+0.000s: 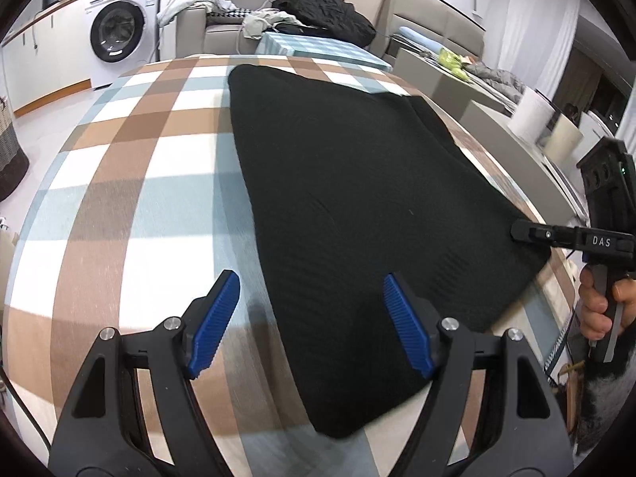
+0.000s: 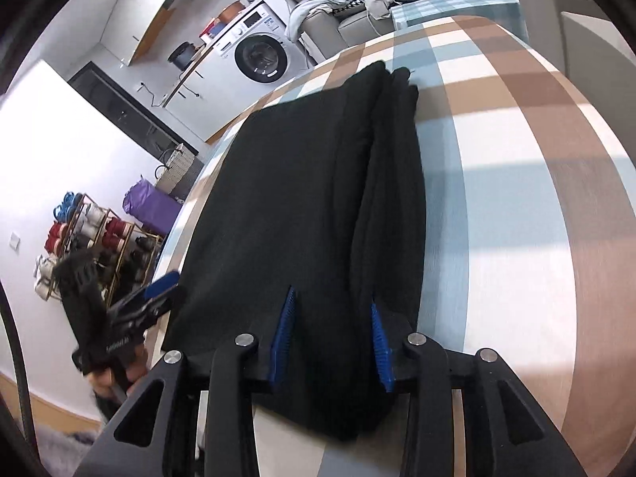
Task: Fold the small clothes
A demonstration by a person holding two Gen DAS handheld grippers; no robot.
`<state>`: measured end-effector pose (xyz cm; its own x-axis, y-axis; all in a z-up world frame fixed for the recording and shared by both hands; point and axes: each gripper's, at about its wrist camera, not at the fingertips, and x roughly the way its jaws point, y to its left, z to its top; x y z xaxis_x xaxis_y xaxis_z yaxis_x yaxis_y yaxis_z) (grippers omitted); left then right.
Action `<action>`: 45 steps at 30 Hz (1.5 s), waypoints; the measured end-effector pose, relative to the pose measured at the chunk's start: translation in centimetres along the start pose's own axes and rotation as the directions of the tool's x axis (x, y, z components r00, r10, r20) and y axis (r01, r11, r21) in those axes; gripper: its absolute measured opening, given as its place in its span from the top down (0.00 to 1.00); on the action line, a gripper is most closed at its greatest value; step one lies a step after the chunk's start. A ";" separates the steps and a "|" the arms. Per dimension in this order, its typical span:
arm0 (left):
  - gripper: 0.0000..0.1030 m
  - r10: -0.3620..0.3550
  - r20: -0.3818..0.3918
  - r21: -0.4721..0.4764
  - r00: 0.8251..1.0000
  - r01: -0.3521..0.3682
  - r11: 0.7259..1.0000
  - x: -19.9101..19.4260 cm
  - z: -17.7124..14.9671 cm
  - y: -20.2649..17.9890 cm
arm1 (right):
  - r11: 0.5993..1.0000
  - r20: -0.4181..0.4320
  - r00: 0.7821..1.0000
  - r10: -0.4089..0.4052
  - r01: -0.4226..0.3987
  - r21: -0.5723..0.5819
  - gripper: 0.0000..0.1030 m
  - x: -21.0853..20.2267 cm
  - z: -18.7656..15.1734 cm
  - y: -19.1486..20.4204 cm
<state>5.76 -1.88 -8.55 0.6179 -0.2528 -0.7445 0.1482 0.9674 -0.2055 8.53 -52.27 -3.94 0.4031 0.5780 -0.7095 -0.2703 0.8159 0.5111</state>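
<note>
A black folded garment (image 1: 357, 206) lies flat on the checked tablecloth (image 1: 131, 183). My left gripper (image 1: 312, 318) is open, hovering just above the garment's near left edge, one blue pad over the cloth, the other over the garment. My right gripper (image 2: 334, 338) is partly open, its blue pads straddling the garment's (image 2: 310, 183) near edge, with fabric between them but not pinched. It also shows in the left wrist view (image 1: 520, 234) at the garment's right edge. The left gripper shows in the right wrist view (image 2: 159, 290) at the garment's left corner.
The table (image 2: 516, 198) has bare checked cloth on both sides of the garment. Beyond it stand a sofa with clothes (image 1: 318, 16), a washing machine (image 1: 119, 35) and a shoe rack (image 2: 95, 234). A grey counter (image 1: 497, 119) runs along the table's right side.
</note>
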 end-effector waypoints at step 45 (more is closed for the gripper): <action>0.65 0.010 -0.003 -0.042 1.000 -0.010 0.999 -0.9 -2.9 -0.6 | 0.992 0.086 0.990 -0.112 0.116 -0.052 0.59 -0.7 -2.5 0.2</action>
<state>2.91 -2.25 -9.62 0.6168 -0.2434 -0.7485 0.1094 0.9683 -0.2248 6.03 -52.44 -4.54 0.5048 0.4798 -0.7176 -0.2663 0.8773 0.3993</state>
